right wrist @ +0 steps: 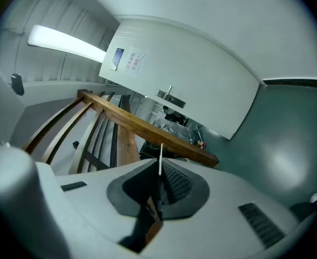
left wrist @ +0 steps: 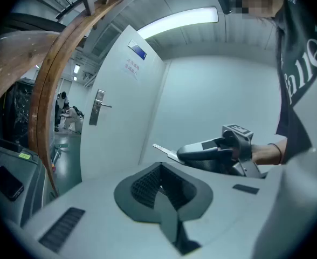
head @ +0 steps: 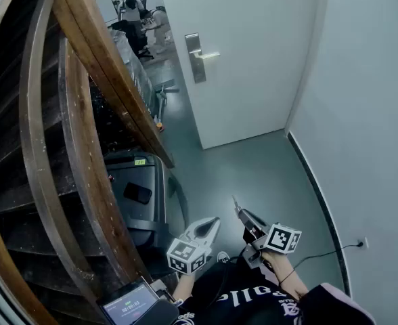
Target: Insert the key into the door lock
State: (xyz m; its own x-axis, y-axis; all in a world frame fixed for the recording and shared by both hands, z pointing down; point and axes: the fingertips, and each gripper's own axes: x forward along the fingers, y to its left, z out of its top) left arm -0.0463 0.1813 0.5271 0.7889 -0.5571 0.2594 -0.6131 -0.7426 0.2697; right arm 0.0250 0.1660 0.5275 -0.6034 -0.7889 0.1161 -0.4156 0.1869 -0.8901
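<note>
The right gripper (head: pixel 242 212) clamps the key (right wrist: pixel 160 158), blade sticking straight forward. The door lock (head: pixel 197 66) sits well ahead of it. The left gripper (left wrist: pixel 159 185) has its jaws together, empty, no nearer.

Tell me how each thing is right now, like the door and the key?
Door: swung open.
Door handle: level.
Key: pinched in the right gripper, not at the door.
Right gripper: shut on the key.
Left gripper: shut, empty.
Ceiling light: on.

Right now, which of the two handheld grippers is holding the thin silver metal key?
The right gripper: its fingers are shut on the thin silver metal key, which sticks out ahead. The left gripper is shut on nothing.
</note>
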